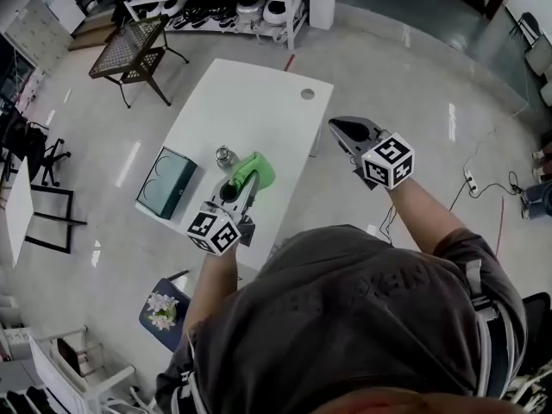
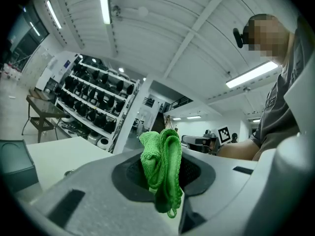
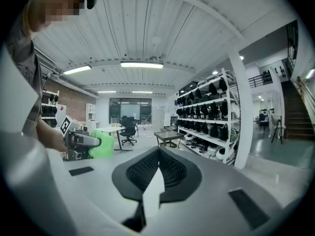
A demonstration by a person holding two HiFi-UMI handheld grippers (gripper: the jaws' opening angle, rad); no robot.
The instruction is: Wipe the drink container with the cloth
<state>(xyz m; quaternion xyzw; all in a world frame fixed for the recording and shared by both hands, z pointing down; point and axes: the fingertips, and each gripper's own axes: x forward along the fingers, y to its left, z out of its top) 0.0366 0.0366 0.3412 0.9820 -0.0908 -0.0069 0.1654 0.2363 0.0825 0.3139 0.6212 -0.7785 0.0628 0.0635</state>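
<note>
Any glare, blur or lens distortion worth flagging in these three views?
Head view: wide-angle bending, glare streaks on the glossy floor, white table nearly washed out. Left gripper view: round fisheye with dark corners, green cloth sharp. Right gripper view: same fisheye, ceiling lamp blown out.

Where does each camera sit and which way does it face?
Head view: on the head, down at white rectangular table, left gripper, right gripper, forearms.
Left gripper view: on that gripper, along jaws shut on crumpled green cloth; arm at right.
Right gripper view: on that gripper, along shut, empty jaws toward white shelving; arm at left.
All three share the cloth.
</note>
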